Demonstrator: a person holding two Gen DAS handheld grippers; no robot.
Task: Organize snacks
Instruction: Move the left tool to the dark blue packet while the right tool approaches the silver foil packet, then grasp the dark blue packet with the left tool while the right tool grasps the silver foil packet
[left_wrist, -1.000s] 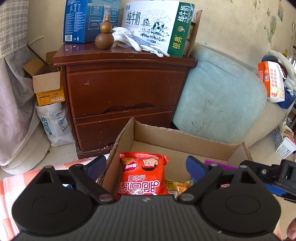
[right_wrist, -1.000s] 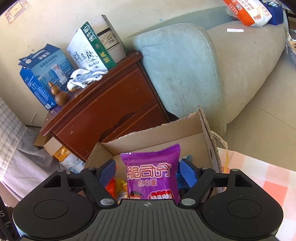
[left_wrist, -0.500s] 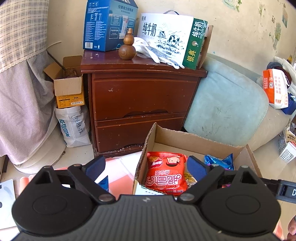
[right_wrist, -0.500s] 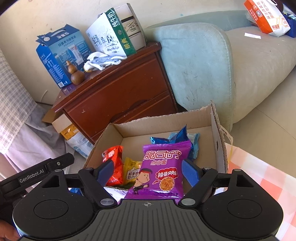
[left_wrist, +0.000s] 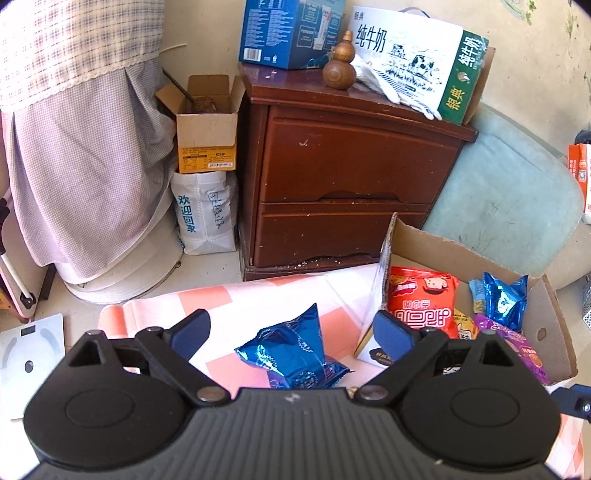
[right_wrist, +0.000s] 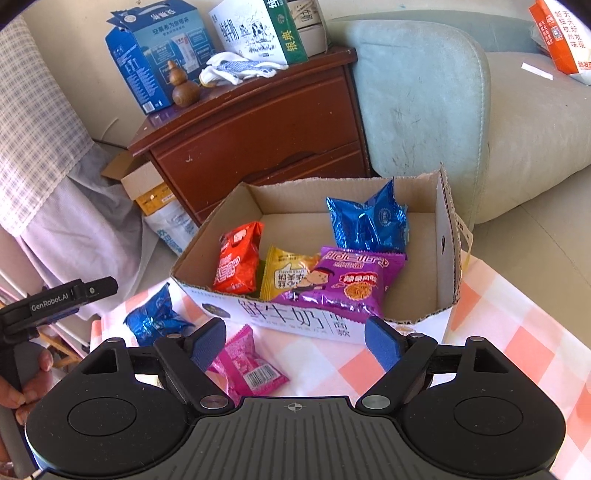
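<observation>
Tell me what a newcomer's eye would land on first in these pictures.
The open cardboard box on the pink checked cloth, holding bright snack packets: red, yellow, purple and shiny blue. Next, another blue foil packet lying on the cloth outside the box, between the left gripper's open jaws.

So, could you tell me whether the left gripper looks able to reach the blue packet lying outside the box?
Probably yes. The left gripper stands open with the blue packet lying on the checked cloth right between its fingers, nothing over it. The cardboard box sits off to its right side, out of the way.
</observation>
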